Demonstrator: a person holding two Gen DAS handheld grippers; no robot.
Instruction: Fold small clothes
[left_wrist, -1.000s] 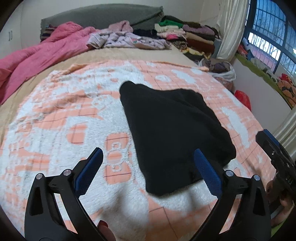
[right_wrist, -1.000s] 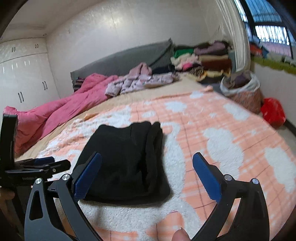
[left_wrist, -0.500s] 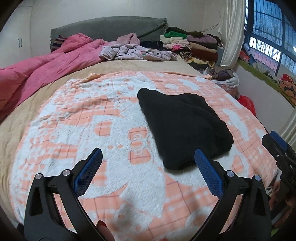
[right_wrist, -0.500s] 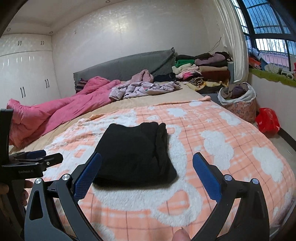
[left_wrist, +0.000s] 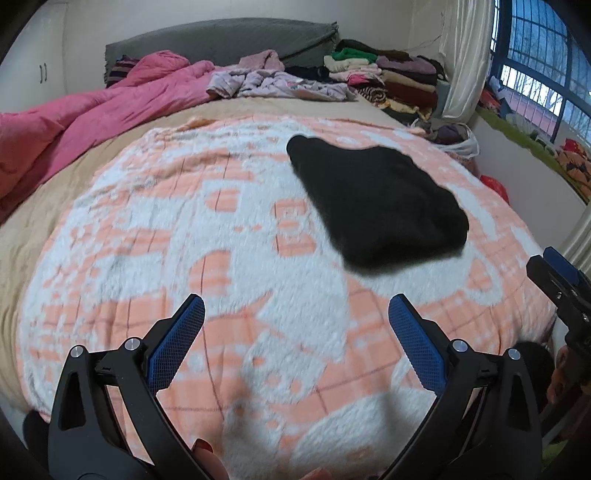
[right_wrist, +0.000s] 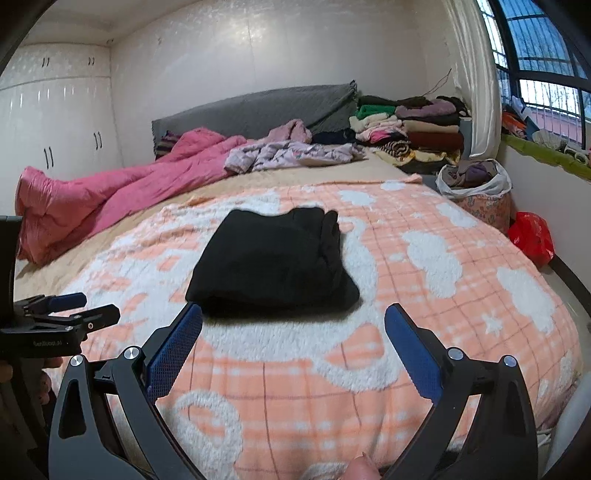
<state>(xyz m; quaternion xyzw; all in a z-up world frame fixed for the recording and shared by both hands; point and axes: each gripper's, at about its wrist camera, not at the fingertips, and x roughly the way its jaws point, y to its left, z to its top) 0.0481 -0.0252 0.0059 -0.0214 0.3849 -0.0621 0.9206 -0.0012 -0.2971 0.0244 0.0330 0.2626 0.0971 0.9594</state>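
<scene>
A black garment (left_wrist: 373, 199) lies folded into a compact rectangle on the orange-and-white fleece blanket (left_wrist: 236, 266). It also shows in the right wrist view (right_wrist: 273, 262), straight ahead of the fingers. My left gripper (left_wrist: 295, 317) is open and empty, held back over the near edge of the bed, well short of the garment. My right gripper (right_wrist: 293, 323) is open and empty, just in front of the garment's near edge. The right gripper also shows at the right edge of the left wrist view (left_wrist: 561, 280); the left gripper shows at the left edge of the right wrist view (right_wrist: 55, 317).
A pink quilt (right_wrist: 110, 195) and loose lilac clothes (right_wrist: 291, 153) lie at the head of the bed. A stack of folded clothes (right_wrist: 410, 125) stands at the back right. A bag of clothes (right_wrist: 476, 184) and a red bag (right_wrist: 532, 236) are on the floor to the right.
Both grippers have pulled back from the folded black garment towards the foot of the bed. The garment lies where it was, and both grippers stay open.
</scene>
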